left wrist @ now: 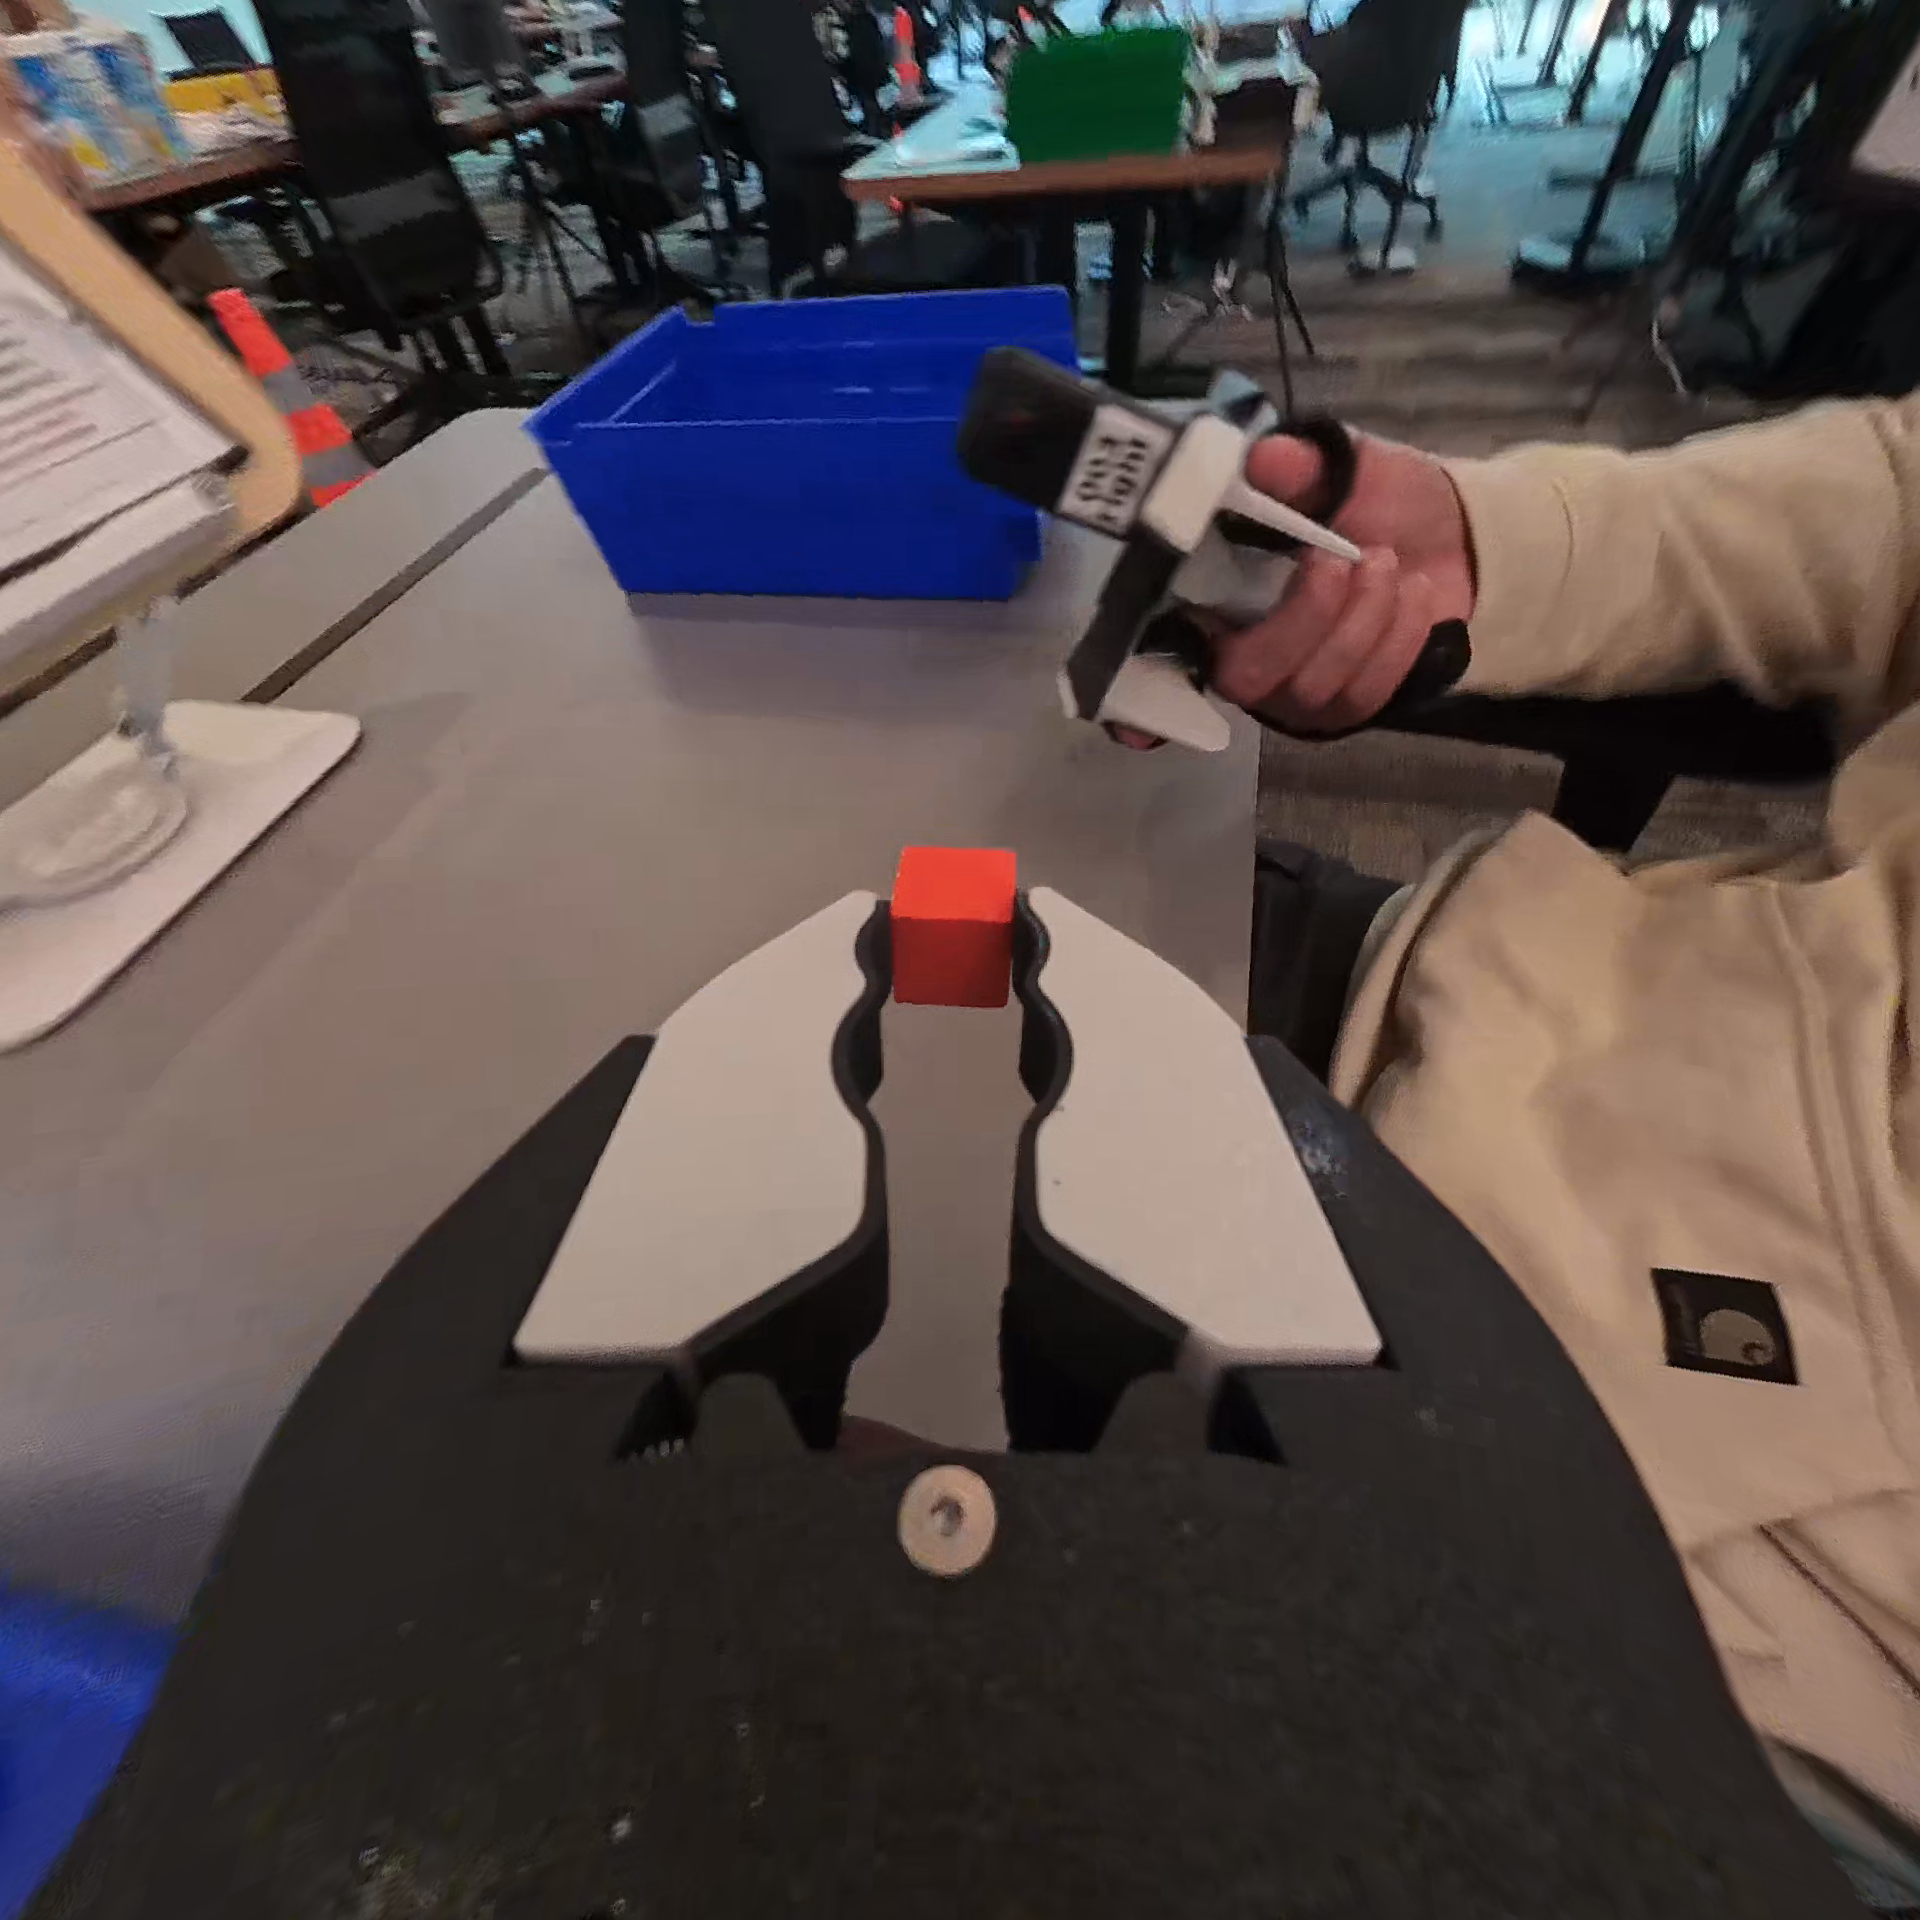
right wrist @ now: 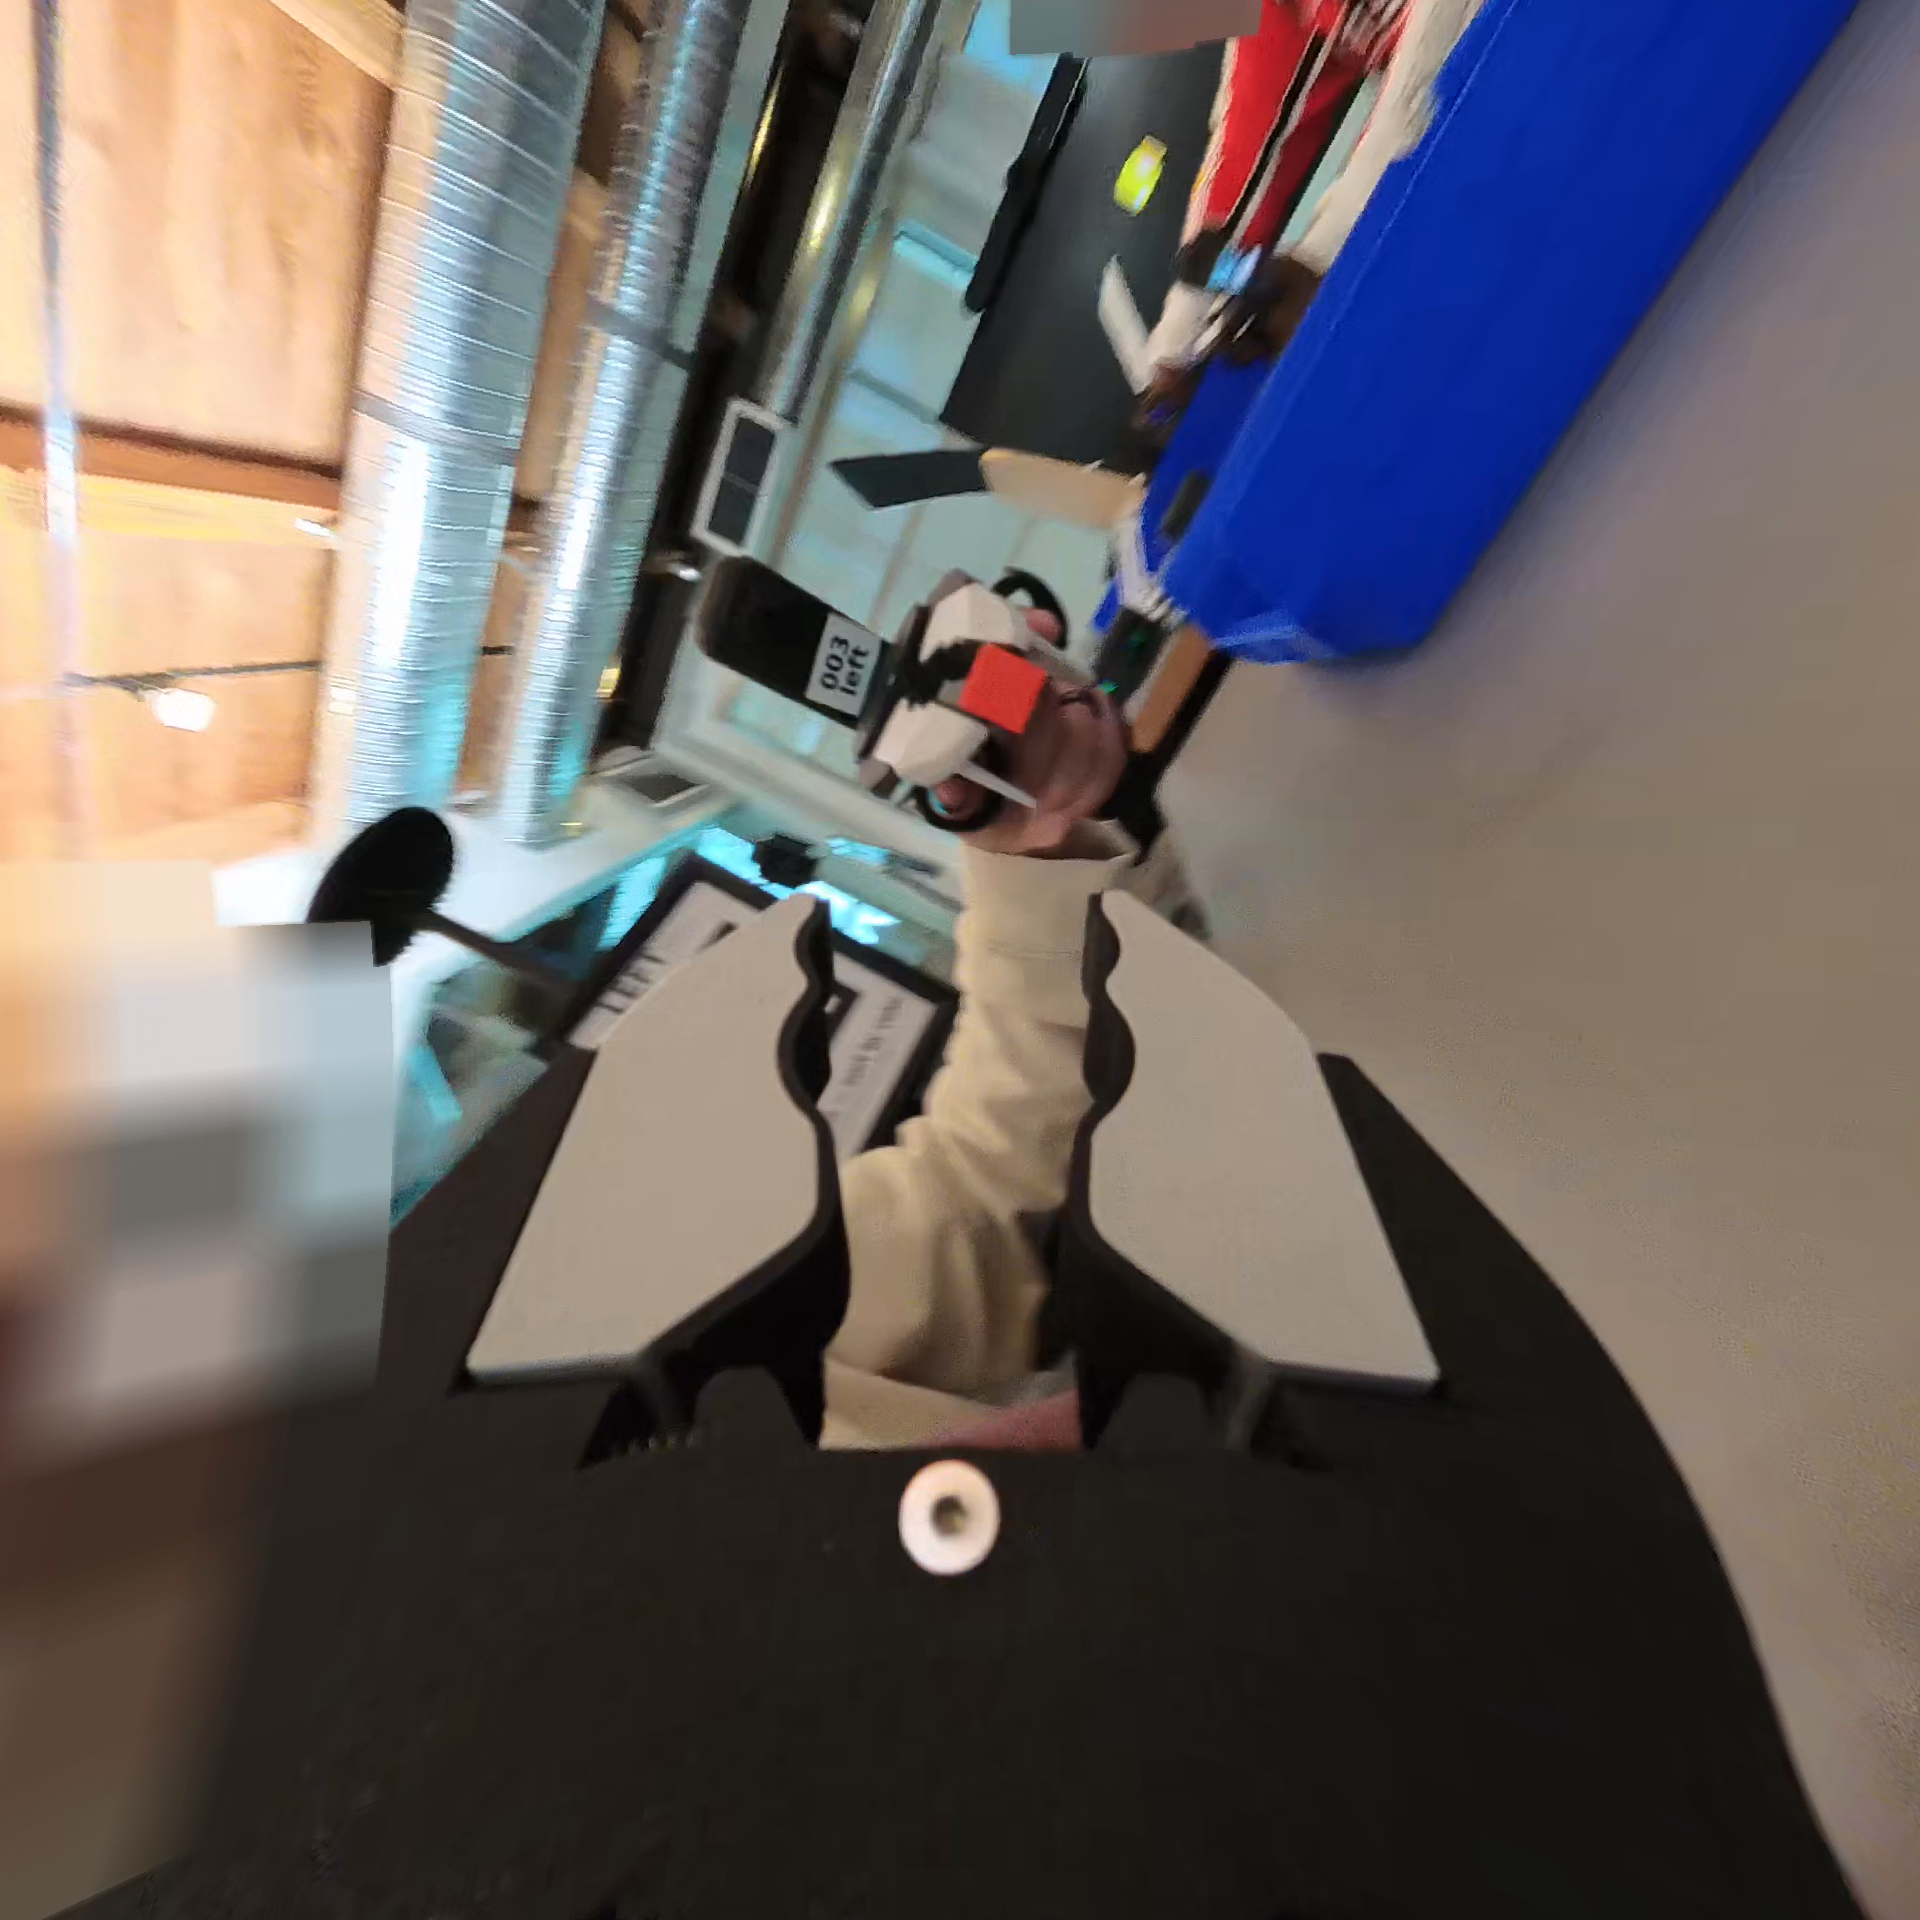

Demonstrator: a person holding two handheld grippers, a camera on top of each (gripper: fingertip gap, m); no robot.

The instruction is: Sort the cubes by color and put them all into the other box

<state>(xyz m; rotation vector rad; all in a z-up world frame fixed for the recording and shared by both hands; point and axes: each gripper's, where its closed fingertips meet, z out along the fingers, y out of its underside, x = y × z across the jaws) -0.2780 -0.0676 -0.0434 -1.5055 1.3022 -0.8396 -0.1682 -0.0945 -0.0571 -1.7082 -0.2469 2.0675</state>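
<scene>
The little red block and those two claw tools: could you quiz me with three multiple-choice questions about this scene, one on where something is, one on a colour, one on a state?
1. Where is the red cube?
A. Inside the blue box
B. Between the fingertips of the left gripper
C. Lying loose on the table

2. What colour is the box at the far end of the grey table?
A. Blue
B. Yellow
C. White

3. What state is the right gripper in?
A. Shut on a cube
B. Shut on the box rim
C. Open, holding nothing

Answers:
1 B: in the left wrist view the left gripper has the cube pinched between its tips, above the table.
2 A: its walls are plainly blue.
3 C: in the right wrist view its fingers stand apart, with only a cream sleeve seen through the gap.
</scene>
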